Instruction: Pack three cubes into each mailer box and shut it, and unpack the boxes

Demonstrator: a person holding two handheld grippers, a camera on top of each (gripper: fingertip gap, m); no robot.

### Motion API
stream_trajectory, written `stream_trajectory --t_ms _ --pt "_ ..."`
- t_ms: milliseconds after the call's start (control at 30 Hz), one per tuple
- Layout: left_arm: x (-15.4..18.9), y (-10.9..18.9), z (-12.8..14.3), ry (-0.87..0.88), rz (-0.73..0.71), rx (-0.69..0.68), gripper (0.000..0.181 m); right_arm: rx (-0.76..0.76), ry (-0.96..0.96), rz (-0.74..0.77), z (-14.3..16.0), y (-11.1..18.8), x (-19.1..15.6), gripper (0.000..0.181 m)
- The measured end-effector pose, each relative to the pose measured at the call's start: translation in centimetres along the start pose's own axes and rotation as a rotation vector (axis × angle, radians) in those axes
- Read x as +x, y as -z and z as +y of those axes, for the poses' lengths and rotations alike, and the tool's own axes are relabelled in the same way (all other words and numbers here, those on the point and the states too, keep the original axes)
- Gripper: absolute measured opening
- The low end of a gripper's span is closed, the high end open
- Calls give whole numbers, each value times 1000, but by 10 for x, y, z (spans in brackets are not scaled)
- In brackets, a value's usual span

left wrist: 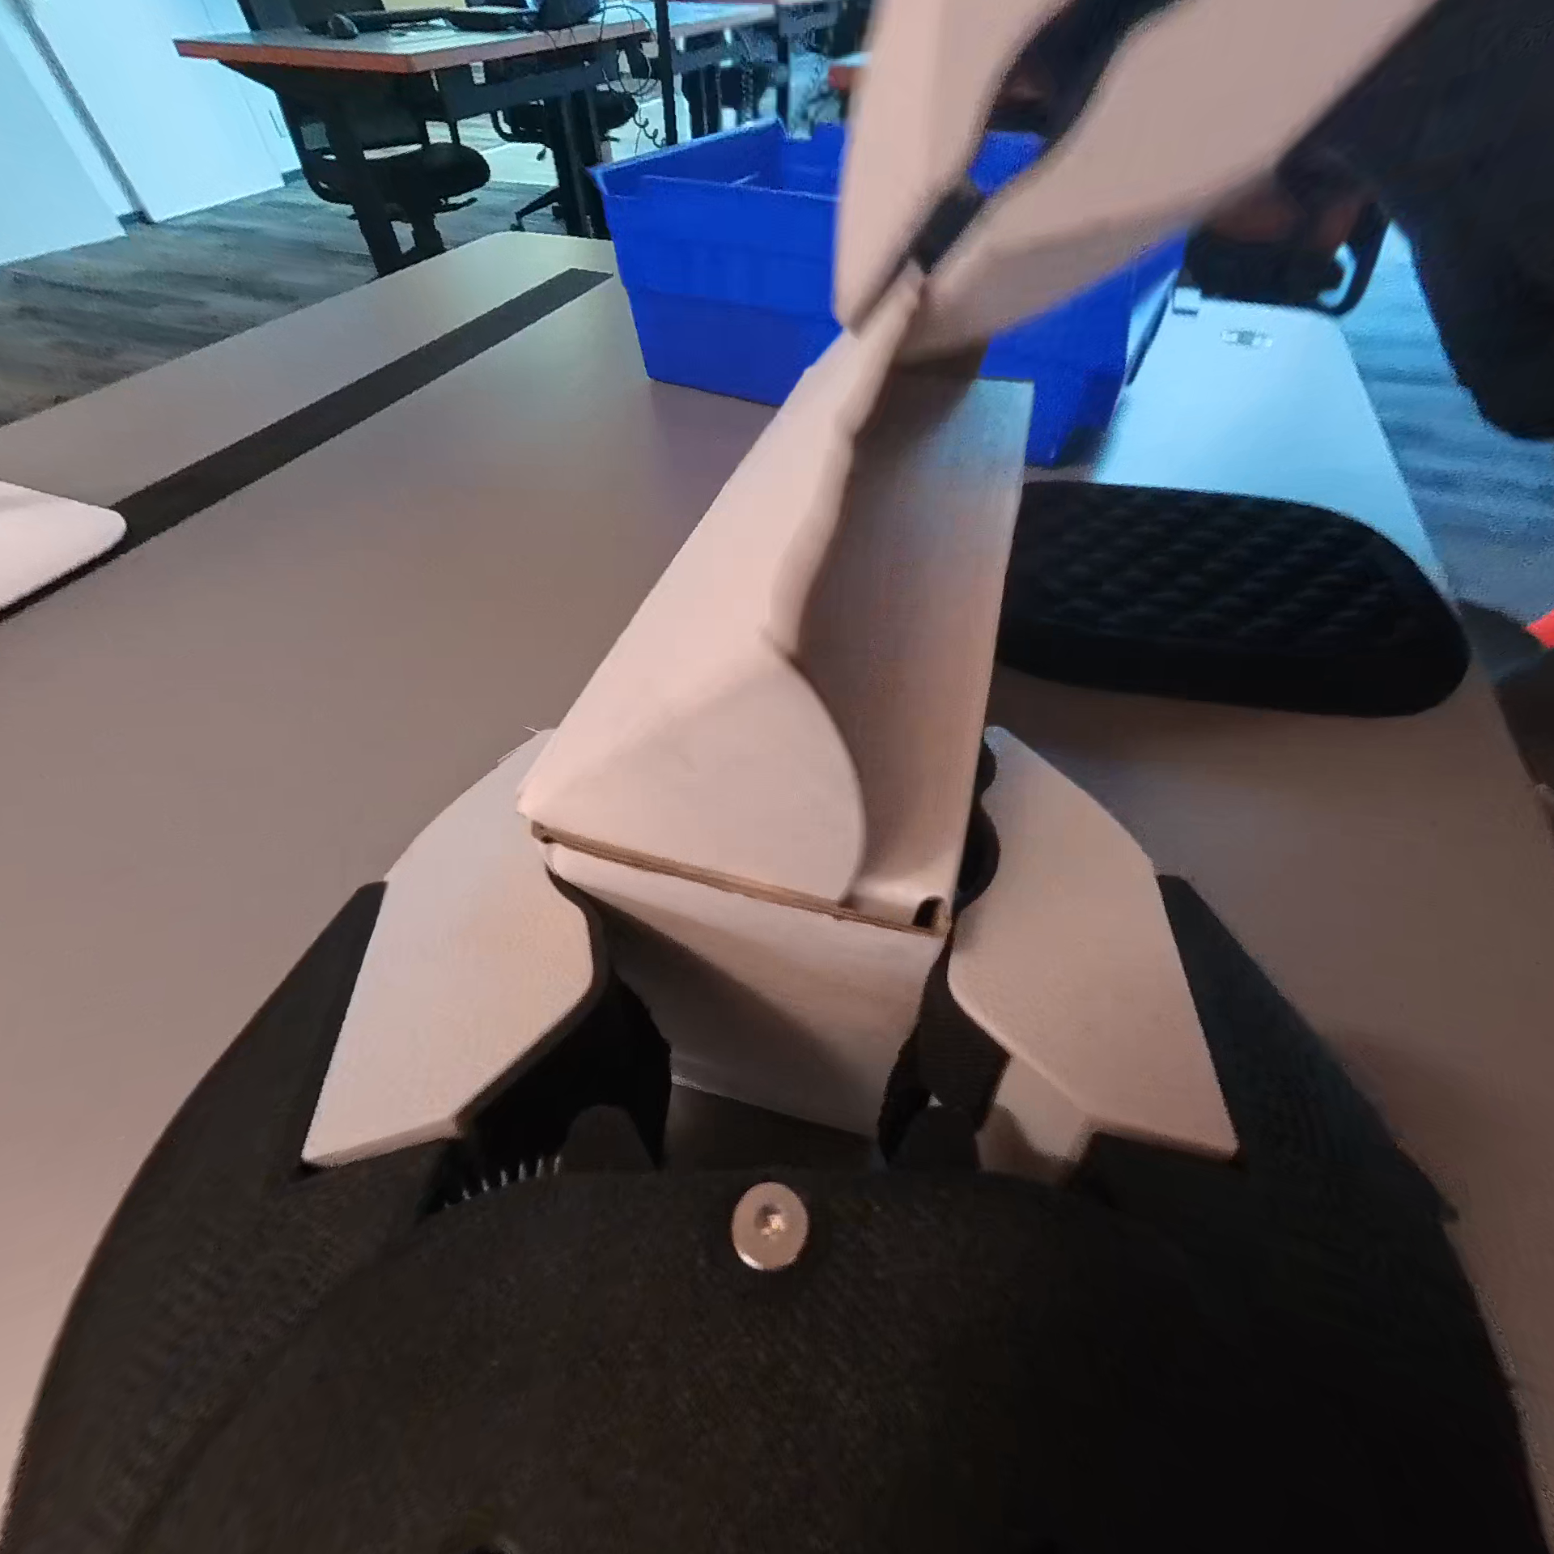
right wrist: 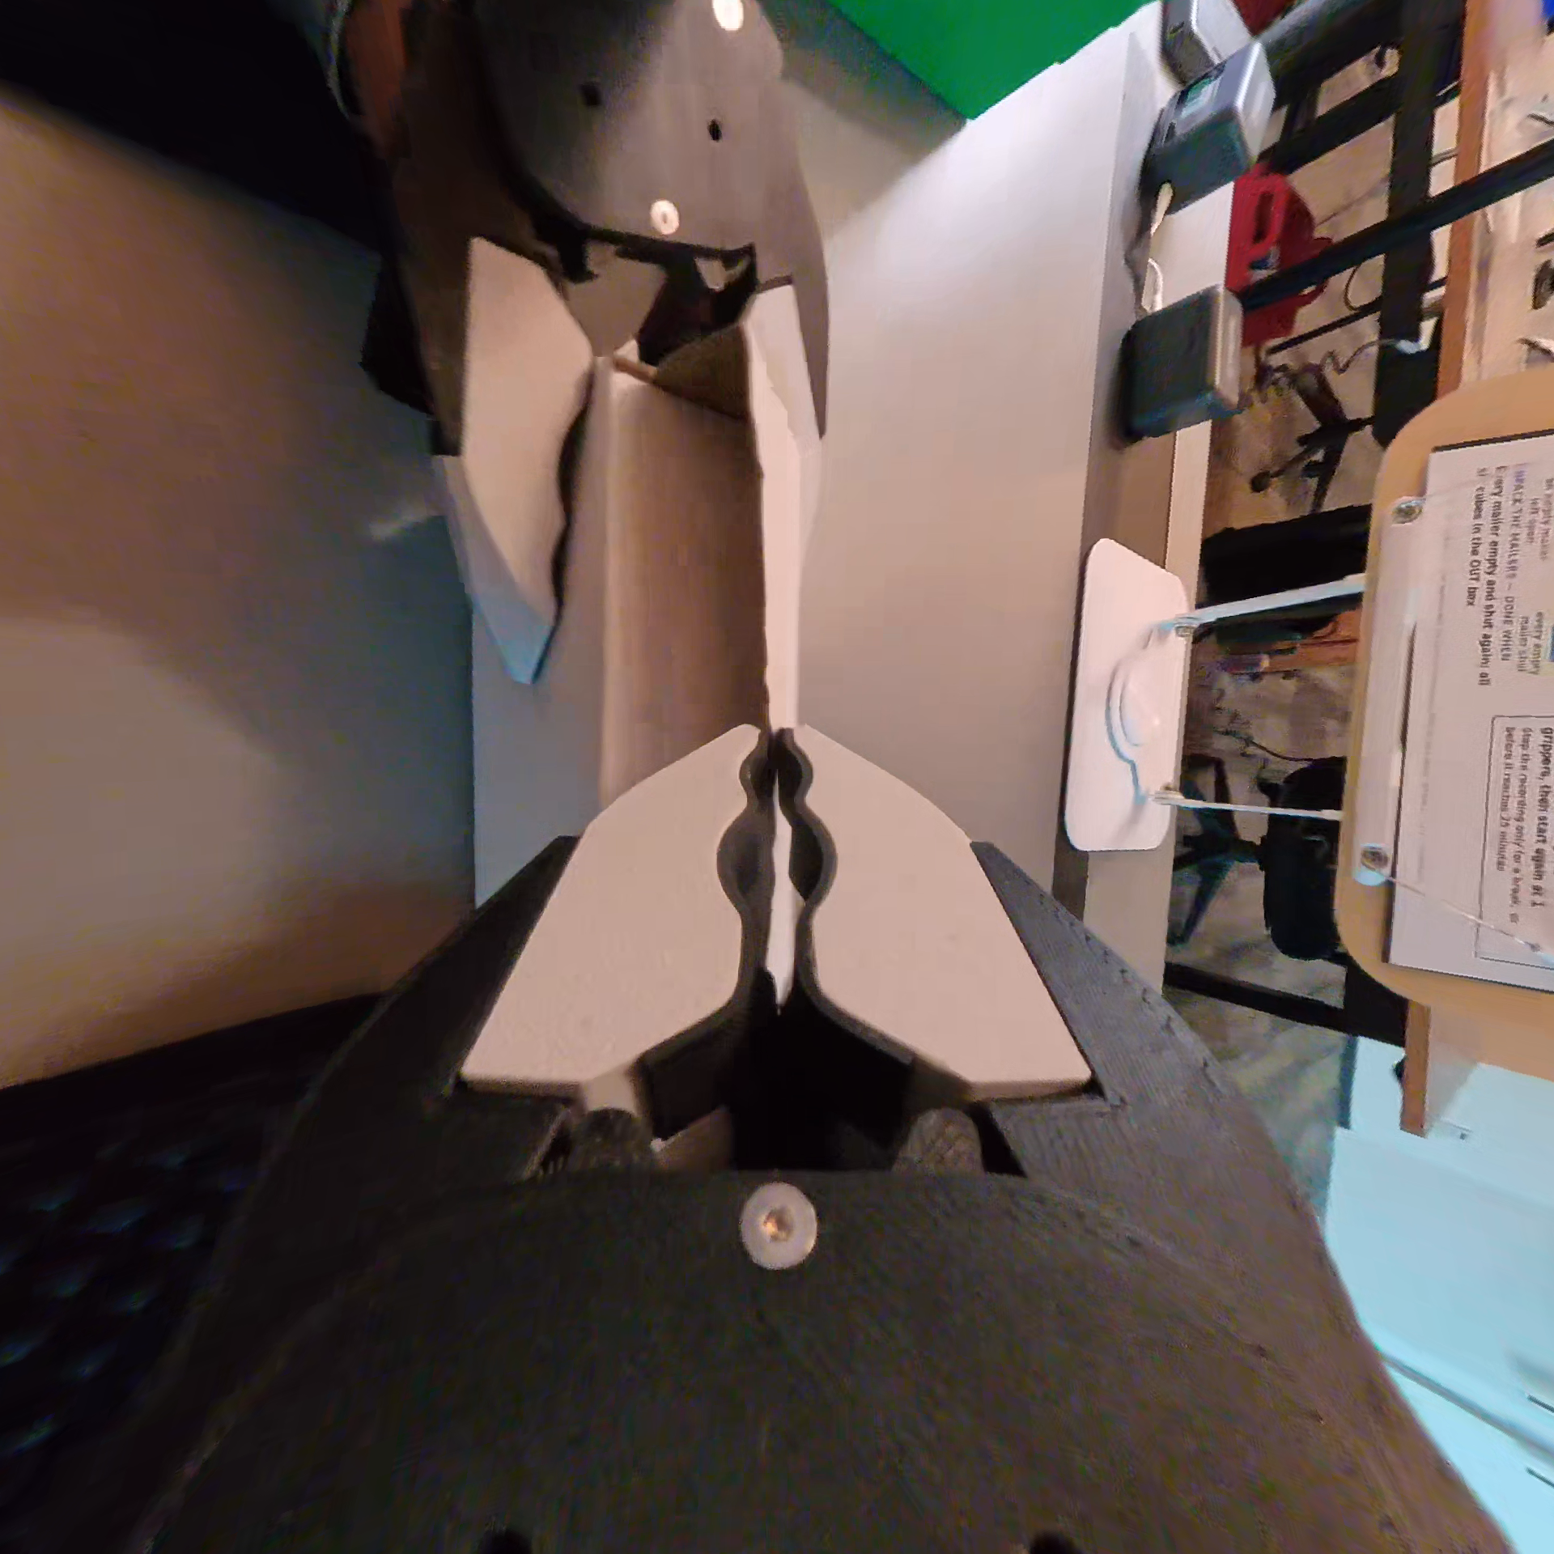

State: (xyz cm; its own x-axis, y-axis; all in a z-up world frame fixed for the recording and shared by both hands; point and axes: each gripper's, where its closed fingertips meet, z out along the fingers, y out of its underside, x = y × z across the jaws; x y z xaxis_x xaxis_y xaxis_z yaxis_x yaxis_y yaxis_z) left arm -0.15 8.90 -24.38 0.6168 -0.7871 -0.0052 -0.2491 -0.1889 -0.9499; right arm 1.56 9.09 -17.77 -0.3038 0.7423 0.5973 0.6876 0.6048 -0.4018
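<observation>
Grippers hold one mailer box (left wrist: 757, 673) above the table (left wrist: 294, 673): left gripper (left wrist: 761, 883) clamps its near end, right gripper (right wrist: 775, 740) pinches its far flap edge. Open tabletop lies left; only the left wrist view shows the blue bin (left wrist: 723, 252) beyond.

Both grippers, left (left wrist: 761, 849) and right (right wrist: 775, 740), have textured black printed bodies, pale wavy-edged jaws and one silver screw each
</observation>
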Motion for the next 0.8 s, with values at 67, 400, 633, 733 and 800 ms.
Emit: stream_trajectory --t_ms 67,400,633,733,800 --pt "3 -1 1 -49 2 -3 87 14 -65 -64 1 4 8 2" --pt "5 -1 0 -50 27 1 87 150 -405 -756 7 -5 26 1" --pt "6 0 -2 -73 29 18 90 213 -677 -1158 15 -16 31 2" --pt "1 16 -18 -183 -48 84 110 237 -687 -1169 15 -17 32 2" --pt "-7 38 -32 -271 -149 88 124 241 -678 -1141 15 -17 33 1"
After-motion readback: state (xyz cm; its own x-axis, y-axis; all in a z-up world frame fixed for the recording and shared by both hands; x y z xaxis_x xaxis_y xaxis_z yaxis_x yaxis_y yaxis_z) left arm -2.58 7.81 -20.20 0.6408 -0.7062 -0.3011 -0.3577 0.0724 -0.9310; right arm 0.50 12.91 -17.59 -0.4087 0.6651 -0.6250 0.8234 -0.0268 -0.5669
